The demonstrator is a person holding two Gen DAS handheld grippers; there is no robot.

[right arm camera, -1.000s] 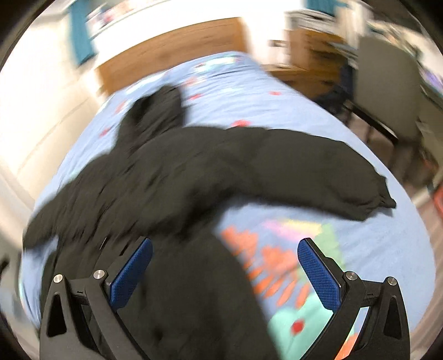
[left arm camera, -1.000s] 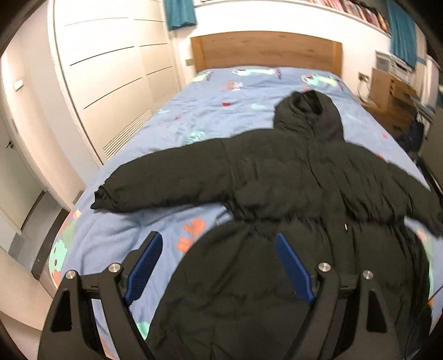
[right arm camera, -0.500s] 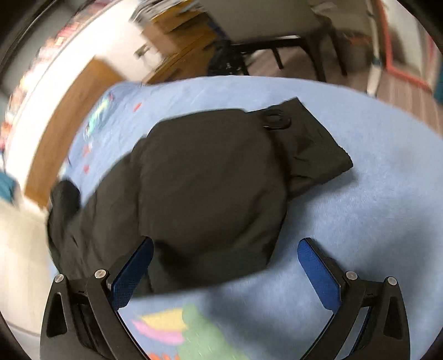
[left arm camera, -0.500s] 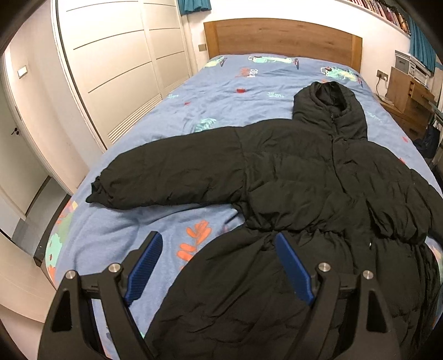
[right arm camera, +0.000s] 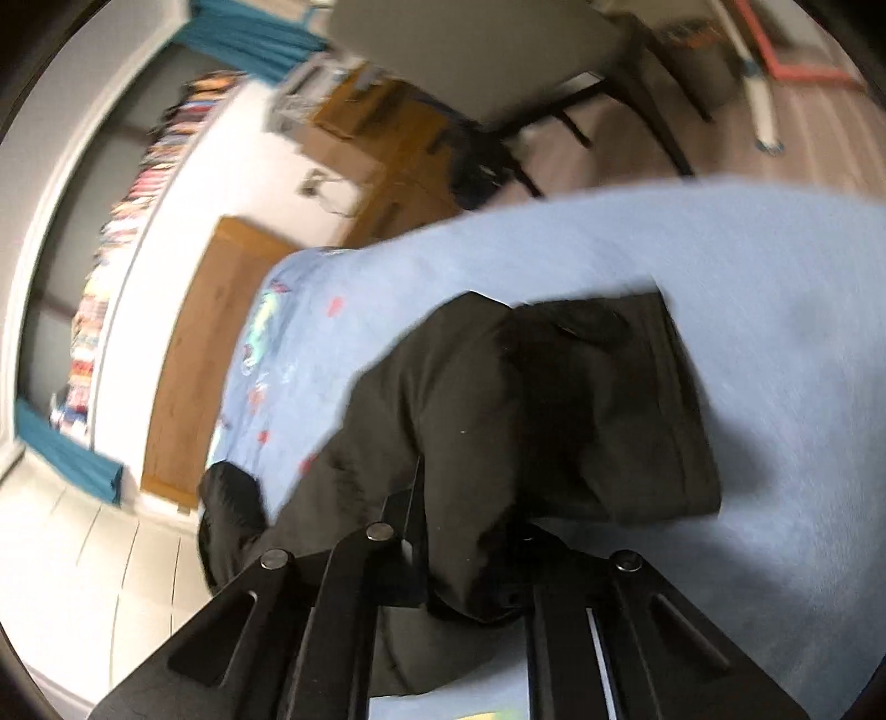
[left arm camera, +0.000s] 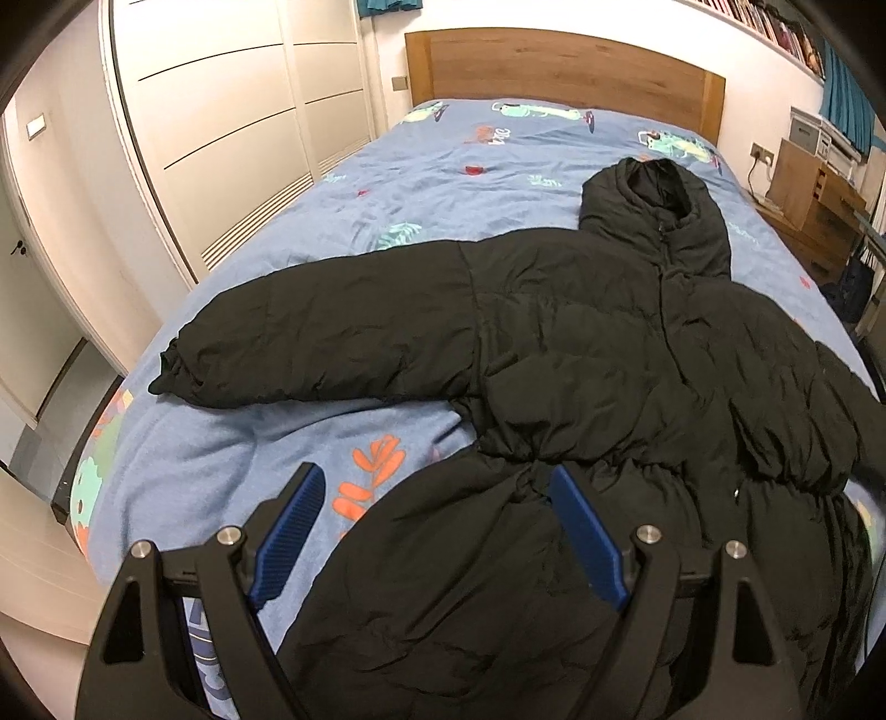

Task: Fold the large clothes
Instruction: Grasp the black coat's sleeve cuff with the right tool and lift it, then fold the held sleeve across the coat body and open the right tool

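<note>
Blue patterned bedding (left arm camera: 443, 183) covers the whole bed, with a wooden headboard (left arm camera: 554, 66) at the far end and white wardrobe doors (left arm camera: 221, 111) running along the left side. Your black puffer jacket (left arm camera: 581, 343) is spread flat on the bed, hood (left arm camera: 659, 205) pointing at the headboard, one sleeve (left arm camera: 310, 343) stretched out toward the wardrobe side.

Your left gripper (left arm camera: 437, 531) hovers over the jacket's lower half with its blue pads (left arm camera: 587, 537) spread wide and nothing between them. One pad sits over bare bedding, the other over the black fabric.

Your right gripper (right arm camera: 470, 531) is over at the other sleeve (right arm camera: 554, 399). The view there is tilted and pretty blurry, but the fingers look pulled in close with the black sleeve fabric bunched between them, cuff end lying out in front on the bedding (right arm camera: 775, 332).

Stuff around on that side: a wooden nightstand (left arm camera: 814, 205) by the headboard, a dark-legged chair (right arm camera: 554, 83) on the wood floor just past the bed edge, and a long shelf of books (right arm camera: 111, 249) high on the wall. Teal curtains (right arm camera: 249, 39) hang up there too.
</note>
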